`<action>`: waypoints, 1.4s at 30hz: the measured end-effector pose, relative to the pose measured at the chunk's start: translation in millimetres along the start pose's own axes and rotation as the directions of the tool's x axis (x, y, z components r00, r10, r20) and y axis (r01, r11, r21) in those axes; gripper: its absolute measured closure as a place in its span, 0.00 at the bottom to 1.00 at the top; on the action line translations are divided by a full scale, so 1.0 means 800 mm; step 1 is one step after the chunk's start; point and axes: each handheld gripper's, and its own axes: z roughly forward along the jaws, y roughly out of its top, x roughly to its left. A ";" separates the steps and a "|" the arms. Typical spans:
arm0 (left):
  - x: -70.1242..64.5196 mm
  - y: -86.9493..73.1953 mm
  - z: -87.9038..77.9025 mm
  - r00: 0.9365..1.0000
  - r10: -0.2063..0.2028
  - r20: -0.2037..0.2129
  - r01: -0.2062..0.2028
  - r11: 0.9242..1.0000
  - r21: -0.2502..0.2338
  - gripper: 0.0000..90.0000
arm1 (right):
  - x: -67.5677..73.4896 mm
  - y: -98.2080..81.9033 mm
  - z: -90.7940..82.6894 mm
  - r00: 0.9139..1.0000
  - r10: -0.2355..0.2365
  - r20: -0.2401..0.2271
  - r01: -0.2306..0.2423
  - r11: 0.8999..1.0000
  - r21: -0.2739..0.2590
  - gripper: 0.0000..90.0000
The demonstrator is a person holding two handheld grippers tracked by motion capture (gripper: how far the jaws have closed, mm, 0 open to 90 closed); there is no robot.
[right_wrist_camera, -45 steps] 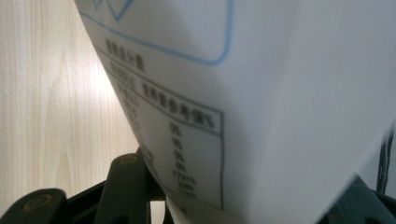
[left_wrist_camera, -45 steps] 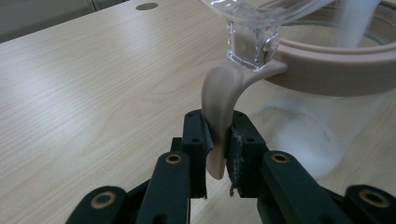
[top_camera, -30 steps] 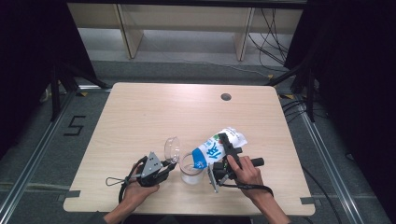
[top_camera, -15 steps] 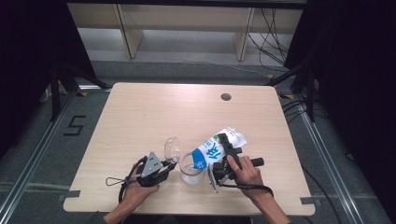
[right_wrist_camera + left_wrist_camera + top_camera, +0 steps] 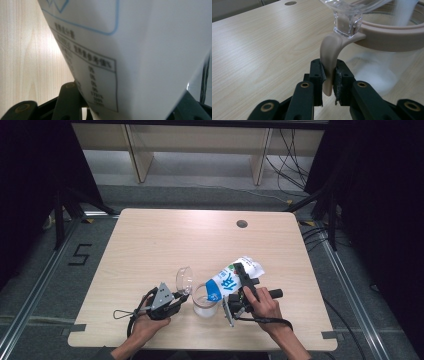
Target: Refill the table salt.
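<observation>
White-blue bag (image 5: 231, 279) tilted over clear lidded jar (image 5: 204, 301), pouring.

Black tongs (image 5: 328, 87) w/ brass screws, grey pads, grey triangular plate, black looped cable

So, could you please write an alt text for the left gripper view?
The left gripper pinches the beige tab of a clear jar's beige rim, just under the hinge of its open clear lid. A white stream falls into the jar, which stands on a light wooden table.
</observation>
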 end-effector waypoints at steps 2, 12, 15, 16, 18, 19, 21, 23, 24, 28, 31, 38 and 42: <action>0.000 0.000 0.000 1.000 0.000 0.000 0.000 1.000 0.000 0.87 | -0.007 0.002 -0.002 0.997 -0.071 0.004 0.071 0.997 0.003 0.60; 0.000 0.000 0.000 1.000 0.001 0.004 -0.001 1.000 0.007 0.87 | 0.000 0.000 -0.002 1.000 0.004 -0.007 -0.004 1.000 0.016 0.60; 0.000 0.000 0.000 1.000 0.001 0.001 -0.001 1.000 0.001 0.87 | 0.000 0.000 -0.002 1.000 -0.005 -0.002 0.005 1.000 0.009 0.60; 0.000 0.000 -0.001 1.000 0.001 0.004 -0.001 1.000 0.007 0.87 | 0.001 0.000 -0.003 1.000 0.004 -0.007 -0.004 1.000 0.022 0.60; 0.000 0.000 0.000 1.000 0.001 -0.001 -0.001 1.000 0.000 0.87 | -0.002 0.001 -0.003 1.000 -0.025 -0.003 0.025 1.000 0.011 0.60; 0.000 0.000 0.000 1.000 0.001 0.000 -0.001 1.000 0.001 0.87 | 0.000 0.001 -0.002 1.000 -0.007 0.004 0.007 1.000 0.007 0.60; 0.000 0.000 0.000 1.000 0.002 0.000 -0.002 1.000 0.001 0.87 | 0.000 0.001 -0.003 1.000 -0.001 -0.003 0.001 1.000 0.017 0.60; 0.000 0.000 0.000 1.000 0.001 0.000 -0.001 1.000 0.001 0.87 | 0.000 0.001 -0.002 1.000 -0.013 0.007 0.013 1.000 0.008 0.60; 0.000 0.000 0.000 1.000 0.002 0.000 -0.002 1.000 0.001 0.87 | 0.000 0.001 -0.003 1.000 -0.008 0.001 0.008 1.000 0.012 0.60; 0.000 0.000 -0.001 1.000 0.001 0.003 -0.001 1.000 0.007 0.87 | -0.008 0.003 -0.004 0.996 -0.084 0.020 0.084 0.996 0.012 0.61; 0.000 0.000 0.000 1.000 0.000 0.001 0.000 1.000 0.001 0.87 | -0.006 0.002 -0.004 0.997 -0.071 0.015 0.071 0.997 0.016 0.61; 0.000 0.000 0.000 1.000 0.001 0.000 -0.001 1.000 0.001 0.87 | -0.005 0.002 -0.002 0.997 -0.070 0.020 0.071 0.998 -0.002 0.61; 0.000 0.000 0.000 1.000 0.000 0.001 0.000 1.000 0.000 0.86 | -0.006 0.002 -0.004 0.997 -0.077 0.012 0.076 0.997 0.016 0.61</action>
